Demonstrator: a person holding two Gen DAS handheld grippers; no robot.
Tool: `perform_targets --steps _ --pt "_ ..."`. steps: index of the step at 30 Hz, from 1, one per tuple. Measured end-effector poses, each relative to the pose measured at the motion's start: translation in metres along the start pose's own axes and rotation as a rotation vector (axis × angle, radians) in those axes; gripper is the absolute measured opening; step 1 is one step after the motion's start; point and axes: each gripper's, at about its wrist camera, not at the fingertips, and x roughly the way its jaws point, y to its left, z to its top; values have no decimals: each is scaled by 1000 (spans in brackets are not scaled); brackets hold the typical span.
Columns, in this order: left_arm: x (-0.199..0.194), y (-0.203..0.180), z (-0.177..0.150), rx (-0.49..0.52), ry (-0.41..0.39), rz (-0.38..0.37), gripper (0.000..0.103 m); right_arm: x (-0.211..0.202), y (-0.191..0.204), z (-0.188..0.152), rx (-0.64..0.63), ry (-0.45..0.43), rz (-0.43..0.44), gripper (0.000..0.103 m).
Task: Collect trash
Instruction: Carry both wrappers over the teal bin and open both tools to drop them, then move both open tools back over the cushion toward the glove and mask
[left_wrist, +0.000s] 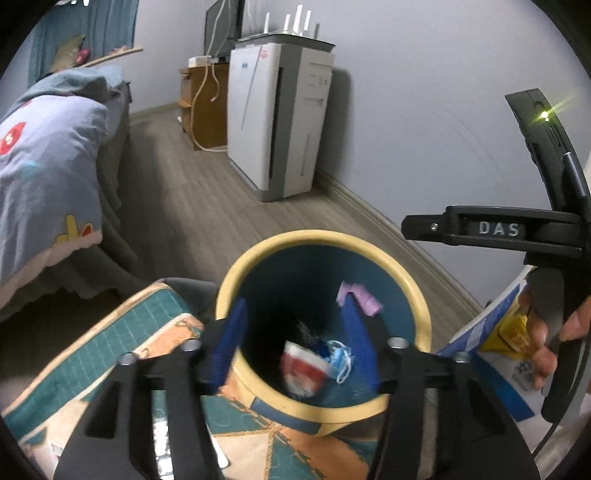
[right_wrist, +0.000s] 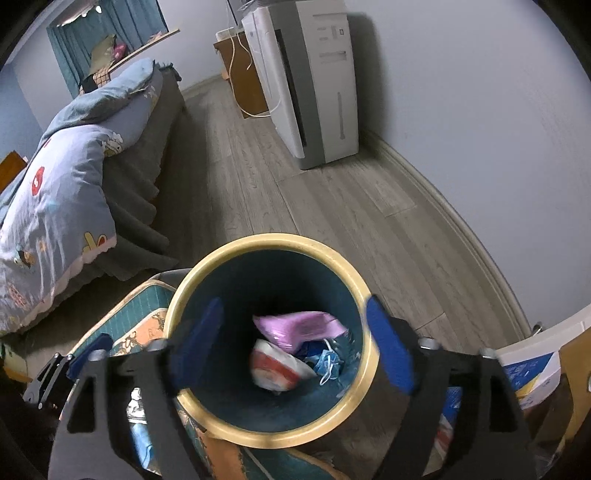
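Down inside the bin (right_wrist: 207, 413) lie a pink wrapper (right_wrist: 299, 326) and a blue mask (right_wrist: 330, 363), both light, soft and best pinched at an edge, while the left gripper (left_wrist: 295, 347) and right gripper (right_wrist: 295, 347) hang above, wide open and empty.

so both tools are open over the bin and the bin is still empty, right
Not empty. The right wrist view shows trash in the bin: a pink wrapper, a red-and-white packet and a blue face mask. Both the left tool and right tool are open over it.
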Motion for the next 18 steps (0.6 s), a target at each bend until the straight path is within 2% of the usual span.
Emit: perform_targets --steps 1,4,11,18 --pt "-1 0 1 -2 -5 11 78 -1 -1 0 5 -1 5 91" --pt "-10 4 0 -19 -28 56 93 -5 -1 1 18 -11 17 97" --pt "-36 19 -7 -37 -42 149 95 -12 14 -3 -42 -12 -4 97" --pt "-75 39 -17 -71 -65 194 96 -23 27 -10 -83 -24 -7 97"
